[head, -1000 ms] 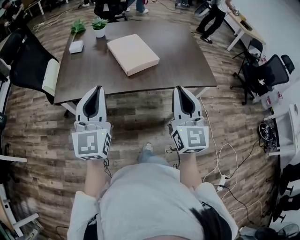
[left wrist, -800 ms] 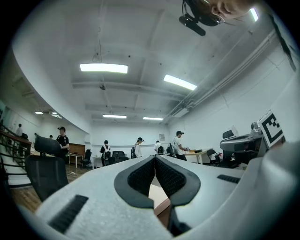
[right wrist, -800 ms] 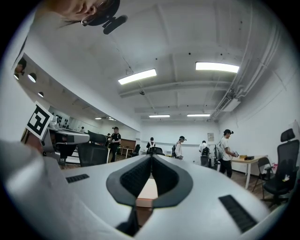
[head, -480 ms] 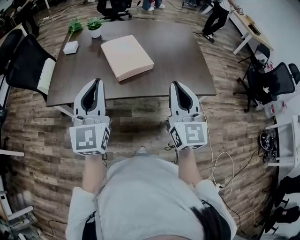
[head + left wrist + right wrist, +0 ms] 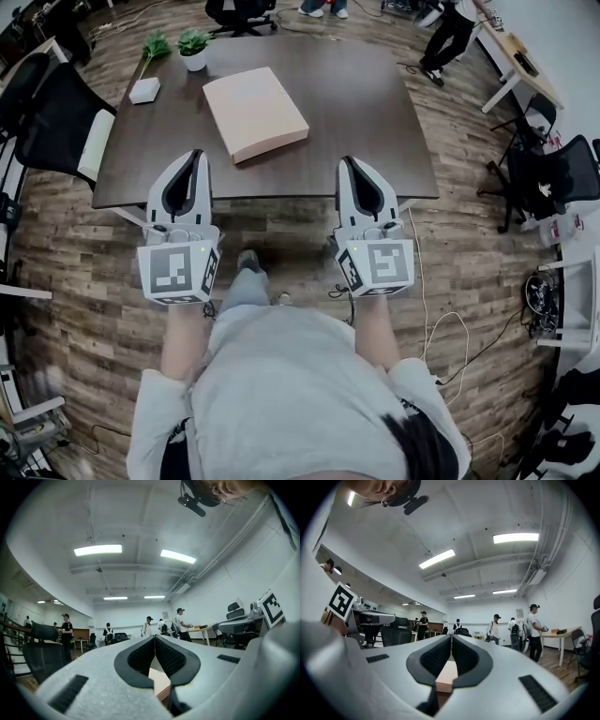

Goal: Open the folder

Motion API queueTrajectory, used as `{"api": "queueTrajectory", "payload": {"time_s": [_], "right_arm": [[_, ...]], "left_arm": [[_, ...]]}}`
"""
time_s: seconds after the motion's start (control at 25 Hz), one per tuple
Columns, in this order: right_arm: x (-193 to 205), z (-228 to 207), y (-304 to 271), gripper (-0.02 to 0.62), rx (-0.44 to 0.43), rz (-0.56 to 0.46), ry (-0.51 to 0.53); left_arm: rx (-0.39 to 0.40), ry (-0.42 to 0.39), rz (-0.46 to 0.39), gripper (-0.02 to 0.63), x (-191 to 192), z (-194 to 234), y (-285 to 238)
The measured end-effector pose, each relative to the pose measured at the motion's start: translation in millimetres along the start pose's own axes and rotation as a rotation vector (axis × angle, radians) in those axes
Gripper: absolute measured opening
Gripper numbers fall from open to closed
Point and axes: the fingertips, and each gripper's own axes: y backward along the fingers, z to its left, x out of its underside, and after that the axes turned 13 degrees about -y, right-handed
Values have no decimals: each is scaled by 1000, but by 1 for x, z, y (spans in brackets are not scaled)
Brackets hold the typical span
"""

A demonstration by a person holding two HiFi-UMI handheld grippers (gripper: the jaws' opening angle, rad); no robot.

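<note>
A pale pink folder lies closed and flat on the dark brown table, slightly turned. My left gripper hovers at the table's near edge, left of the folder, jaws shut and empty. My right gripper is level with it at the near edge on the right, also shut with nothing held. Through the left gripper's closed tips I see a slice of the folder. The right gripper shows the folder low between its pads as well.
Two small potted plants and a white box sit at the table's far left corner. A black office chair stands left of the table, more chairs and cables on the right. People stand in the background.
Both grippers have moved forward to the table's near edge, and the table with the folder now sits closer in the head view. The jaws stayed shut.
</note>
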Motion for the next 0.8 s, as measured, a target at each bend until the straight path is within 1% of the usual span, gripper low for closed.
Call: {"api": "queueTrajectory", "payload": {"time_s": [0.16,0.36,0.56,0.8], "right_arm": [[5,-15,-11,15,24,3,-13],[10,-41,-31,15,63,16,-11],[13,-67,-63,15,74,31,-9],[25,-83,-118,15,58,49,-9]], "left_arm": [[29,-8,-3,9,4,-3,-22],[85,-13,-3,9,12,-14,-64],[130,-24,10,9,24,-24,-105],[131,-19,37,9,50,-10,-152]]}}
